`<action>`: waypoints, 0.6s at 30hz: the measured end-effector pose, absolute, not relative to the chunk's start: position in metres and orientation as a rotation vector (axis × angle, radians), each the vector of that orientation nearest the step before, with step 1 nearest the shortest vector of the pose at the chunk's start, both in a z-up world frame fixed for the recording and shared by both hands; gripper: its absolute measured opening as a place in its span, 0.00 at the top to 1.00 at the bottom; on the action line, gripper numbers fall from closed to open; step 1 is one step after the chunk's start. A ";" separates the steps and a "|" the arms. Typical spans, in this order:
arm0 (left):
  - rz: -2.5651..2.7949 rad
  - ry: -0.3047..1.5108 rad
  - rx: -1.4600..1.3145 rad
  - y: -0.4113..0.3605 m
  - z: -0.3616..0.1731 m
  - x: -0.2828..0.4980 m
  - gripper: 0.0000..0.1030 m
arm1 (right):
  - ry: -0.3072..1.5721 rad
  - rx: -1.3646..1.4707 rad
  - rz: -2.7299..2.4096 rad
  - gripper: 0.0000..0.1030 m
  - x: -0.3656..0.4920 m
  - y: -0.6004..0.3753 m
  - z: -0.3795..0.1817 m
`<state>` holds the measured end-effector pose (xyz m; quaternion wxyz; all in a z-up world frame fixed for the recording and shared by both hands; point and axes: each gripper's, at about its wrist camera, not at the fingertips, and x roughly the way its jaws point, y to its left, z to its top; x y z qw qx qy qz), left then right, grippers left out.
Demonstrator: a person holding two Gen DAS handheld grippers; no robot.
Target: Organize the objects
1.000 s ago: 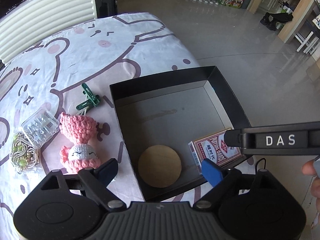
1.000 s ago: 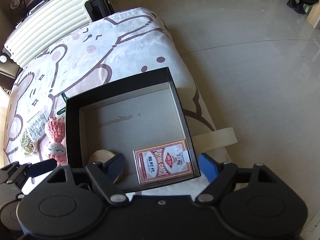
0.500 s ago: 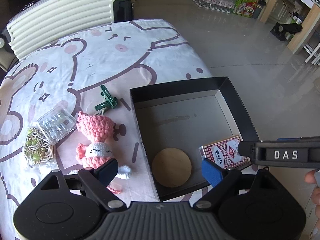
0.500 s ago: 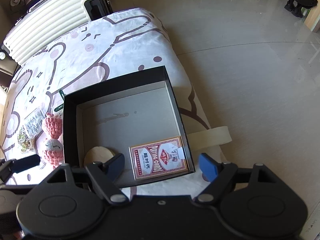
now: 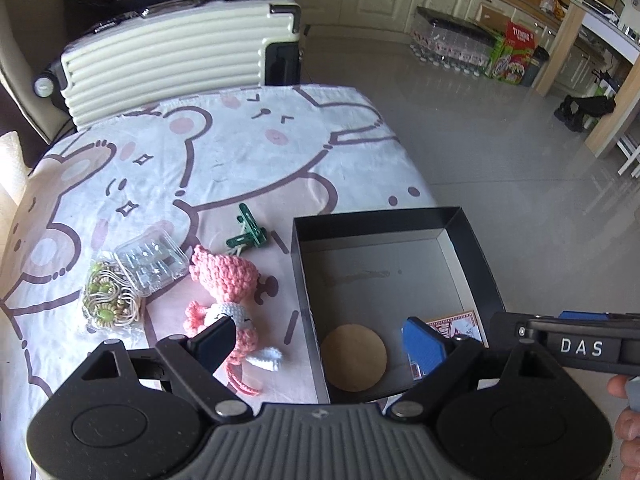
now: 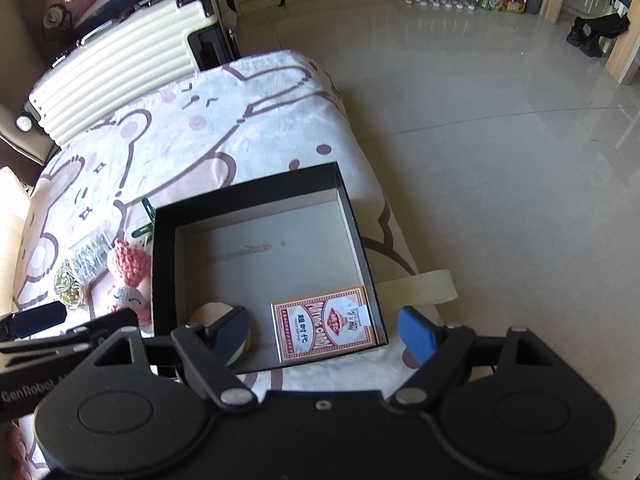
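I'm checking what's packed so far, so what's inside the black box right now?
Inside the black box lie a round wooden coaster and a red pack of playing cards. The rest of the floor looks bare; the near corners are partly hidden by gripper fingers.

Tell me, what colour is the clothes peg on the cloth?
Green; the clothes peg shows best in the left wrist view.

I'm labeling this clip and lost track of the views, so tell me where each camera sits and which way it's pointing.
Left wrist: on the left gripper, angled down at the pink crochet doll and black box; its open fingers, the right gripper's arm and a fingertip show.
Right wrist: on the right gripper, angled down over the box and playing cards; its open fingers and the left gripper's tip show.
Shared: box, wooden disc, cards, doll, suitcase.
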<state>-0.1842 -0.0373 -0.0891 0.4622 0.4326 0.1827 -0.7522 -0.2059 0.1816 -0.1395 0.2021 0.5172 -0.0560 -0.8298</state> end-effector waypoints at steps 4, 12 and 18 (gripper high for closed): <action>-1.863 0.437 1.044 -0.030 -0.081 -0.179 0.12 | -0.144 1.405 -2.353 0.20 -0.197 0.185 -0.132; -1.876 0.382 1.008 -0.018 -0.069 -0.169 0.12 | -0.140 1.307 -2.429 0.19 -0.179 0.194 -0.117; -1.869 0.348 0.979 -0.012 -0.064 -0.159 0.10 | -0.145 1.254 -2.476 0.15 -0.166 0.202 -0.109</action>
